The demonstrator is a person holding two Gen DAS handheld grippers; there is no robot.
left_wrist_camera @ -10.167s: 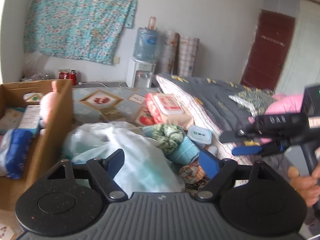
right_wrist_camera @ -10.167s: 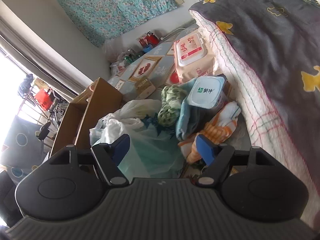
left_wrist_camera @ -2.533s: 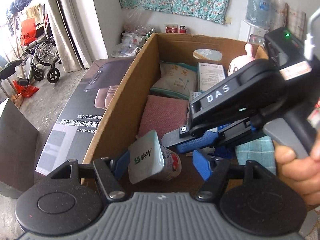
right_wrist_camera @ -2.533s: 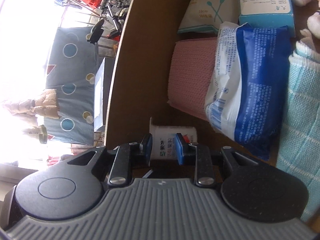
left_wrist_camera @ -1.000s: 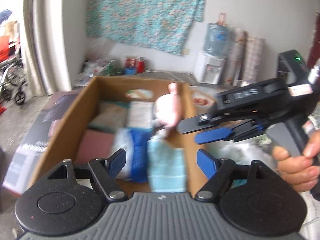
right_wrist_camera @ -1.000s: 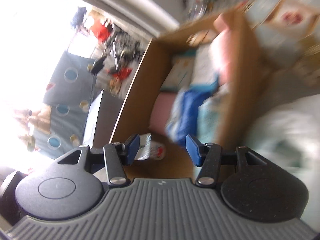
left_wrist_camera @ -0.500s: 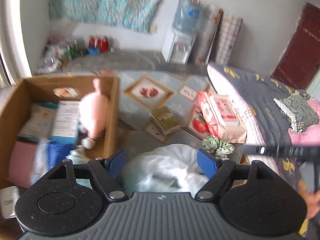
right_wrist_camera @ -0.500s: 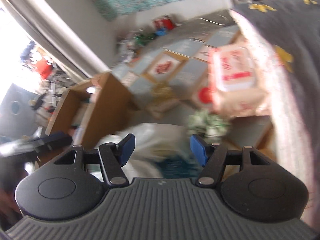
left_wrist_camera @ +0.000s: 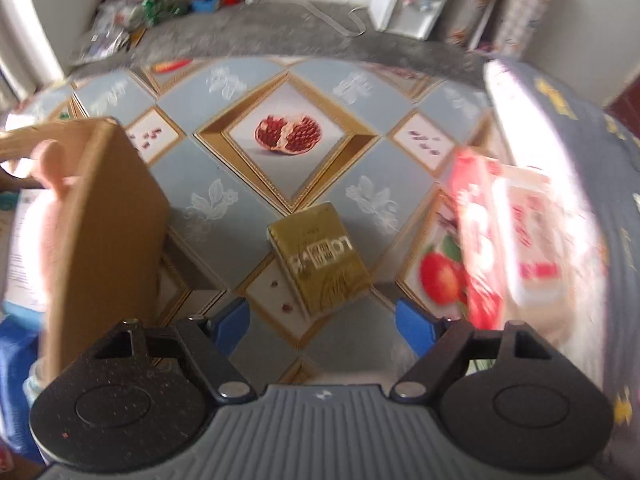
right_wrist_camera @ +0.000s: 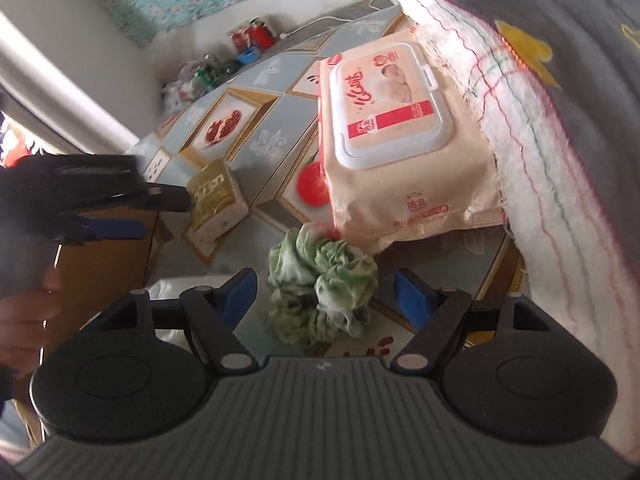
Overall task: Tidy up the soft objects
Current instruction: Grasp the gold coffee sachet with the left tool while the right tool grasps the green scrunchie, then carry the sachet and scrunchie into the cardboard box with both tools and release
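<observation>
One crumpled green-and-white cloth [right_wrist_camera: 320,284]

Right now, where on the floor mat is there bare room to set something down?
The mat is bare around the pomegranate picture, between the cardboard box, the gold packet and the grey floor behind. It is crowded by the bed: the wipes pack and green cloth fill that side.
</observation>
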